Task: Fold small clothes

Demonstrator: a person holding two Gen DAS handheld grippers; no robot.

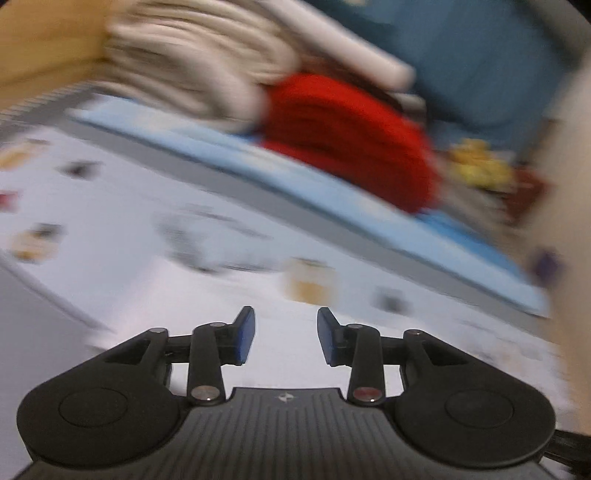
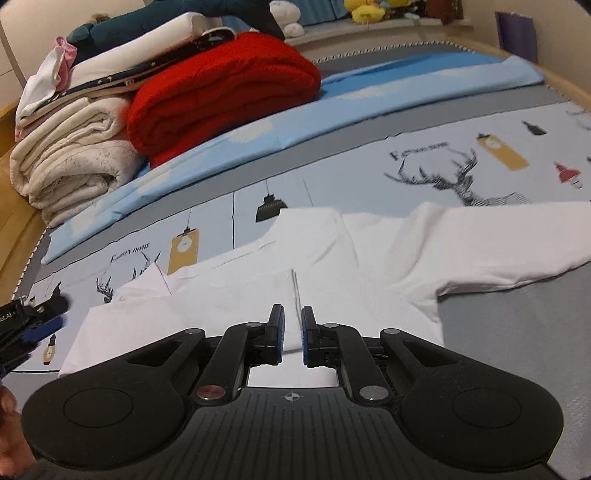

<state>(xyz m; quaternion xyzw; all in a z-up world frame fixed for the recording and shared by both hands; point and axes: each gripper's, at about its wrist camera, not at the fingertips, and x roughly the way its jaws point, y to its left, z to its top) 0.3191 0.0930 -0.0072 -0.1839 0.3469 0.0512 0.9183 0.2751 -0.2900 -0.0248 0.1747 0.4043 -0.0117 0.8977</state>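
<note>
A white shirt (image 2: 369, 251) lies spread on the printed bed sheet (image 2: 491, 155), one sleeve (image 2: 498, 240) stretched to the right and its left part folded over. My right gripper (image 2: 292, 332) sits low over the shirt's near middle, its jaws almost together on a raised fold edge of the white cloth. My left gripper (image 1: 286, 332) is open above the blurred printed sheet (image 1: 147, 206) with nothing between its fingers. It also shows at the left edge of the right wrist view as the left gripper (image 2: 33, 325), beside the shirt's folded end.
A red blanket (image 2: 221, 85) and a cream blanket (image 2: 70, 158) are stacked at the far left on a light blue sheet (image 2: 332, 107), with more folded bedding on top. Plush toys (image 2: 365, 11) line the back. The wooden bed frame (image 2: 18, 229) runs along the left.
</note>
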